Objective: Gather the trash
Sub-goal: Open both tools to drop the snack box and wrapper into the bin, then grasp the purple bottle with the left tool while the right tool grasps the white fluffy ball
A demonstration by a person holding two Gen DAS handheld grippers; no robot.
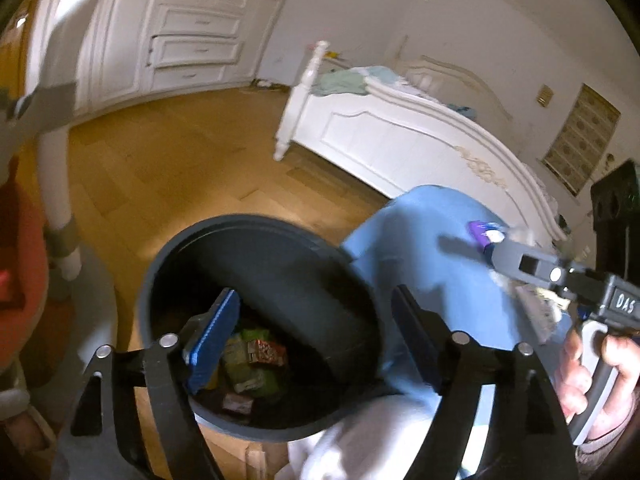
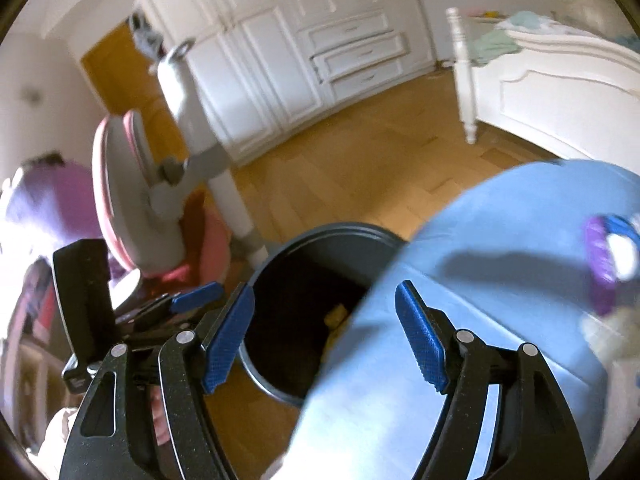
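A dark grey round bin (image 1: 256, 236) stands on the wooden floor beside a blue table top (image 1: 424, 248). Several wrappers (image 1: 256, 364) lie at its bottom. My left gripper (image 1: 312, 332) is open and empty right above the bin's mouth. My right gripper (image 2: 324, 336) is open and empty, hovering over the blue table edge and the bin (image 2: 320, 248). A purple and white wrapper (image 2: 608, 256) lies on the table at the right; it also shows in the left wrist view (image 1: 486, 236), just ahead of the right gripper's fingers (image 1: 516, 260).
A white bed (image 1: 420, 136) stands behind the table. White wardrobes (image 2: 320, 52) line the far wall. A pink and grey chair (image 2: 136, 200) stands left of the bin. The left gripper (image 2: 120, 312) shows at the left of the right wrist view.
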